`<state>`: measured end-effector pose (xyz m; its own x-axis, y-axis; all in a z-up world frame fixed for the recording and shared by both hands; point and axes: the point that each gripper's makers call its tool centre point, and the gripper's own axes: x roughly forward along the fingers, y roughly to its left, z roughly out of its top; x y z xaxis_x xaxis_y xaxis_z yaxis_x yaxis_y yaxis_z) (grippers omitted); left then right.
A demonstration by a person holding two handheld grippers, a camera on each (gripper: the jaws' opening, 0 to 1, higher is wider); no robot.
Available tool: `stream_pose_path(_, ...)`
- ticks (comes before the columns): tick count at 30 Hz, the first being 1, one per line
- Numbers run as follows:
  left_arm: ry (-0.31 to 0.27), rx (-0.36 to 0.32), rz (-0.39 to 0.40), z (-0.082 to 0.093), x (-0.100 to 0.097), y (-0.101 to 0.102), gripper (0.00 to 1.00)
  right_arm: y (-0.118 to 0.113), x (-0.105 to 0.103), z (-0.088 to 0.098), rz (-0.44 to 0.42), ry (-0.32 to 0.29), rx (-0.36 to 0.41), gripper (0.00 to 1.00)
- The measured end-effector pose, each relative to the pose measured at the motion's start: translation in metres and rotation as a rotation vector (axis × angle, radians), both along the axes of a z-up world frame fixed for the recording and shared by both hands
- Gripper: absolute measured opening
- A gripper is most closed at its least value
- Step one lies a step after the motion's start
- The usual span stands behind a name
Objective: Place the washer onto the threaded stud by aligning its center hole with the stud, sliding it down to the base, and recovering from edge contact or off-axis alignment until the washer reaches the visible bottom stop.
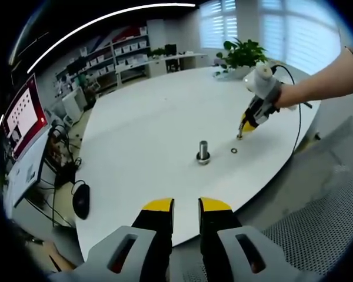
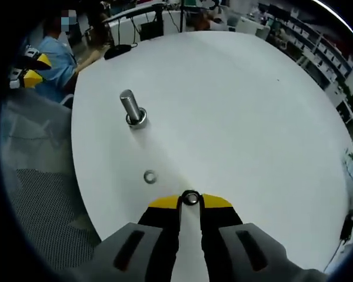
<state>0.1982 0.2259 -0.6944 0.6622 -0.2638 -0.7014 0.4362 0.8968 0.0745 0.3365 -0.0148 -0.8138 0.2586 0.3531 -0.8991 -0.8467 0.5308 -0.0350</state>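
Note:
A short threaded stud [image 1: 203, 150] [image 2: 130, 107] stands upright on a nut-like base in the middle of the round white table [image 1: 147, 117] [image 2: 241, 106]. My right gripper [image 2: 190, 202] [image 1: 241, 135] is shut on a small steel washer [image 2: 190, 198], pinched between its yellow tips, low over the table and short of the stud. A second washer [image 2: 149, 176] [image 1: 233, 151] lies flat on the table between that gripper and the stud. My left gripper [image 1: 186, 207] hangs open off the table's near edge with nothing between its fingers; its yellow tips [image 2: 26, 73] also appear at the far left.
A potted plant [image 1: 242, 54] stands at the table's far edge. A black mouse [image 1: 81, 200] lies on a side desk beside a monitor [image 1: 25, 114]. A grey mesh chair [image 1: 317, 217] sits beside the table. A person in blue [image 2: 56, 53] sits beyond the table's rim.

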Motion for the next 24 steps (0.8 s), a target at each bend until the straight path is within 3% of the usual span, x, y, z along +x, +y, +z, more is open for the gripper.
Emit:
stream_pose_path(7, 0.003, 0.004, 0.006, -0.001, 0.000, 0.001, 0.14, -0.003, -0.007, -0.020, 0.016, 0.018, -0.049, 0.14)
stream_pose_path(15, 0.004, 0.004, 0.004, -0.001, 0.000, 0.001, 0.14, -0.006, -0.016, -0.025, 0.017, 0.031, -0.052, 0.14)
stream_pose_path(24, 0.004, 0.006, 0.004, -0.001, 0.000, 0.001, 0.14, -0.010, -0.012, -0.024, -0.006, 0.025, -0.043, 0.17)
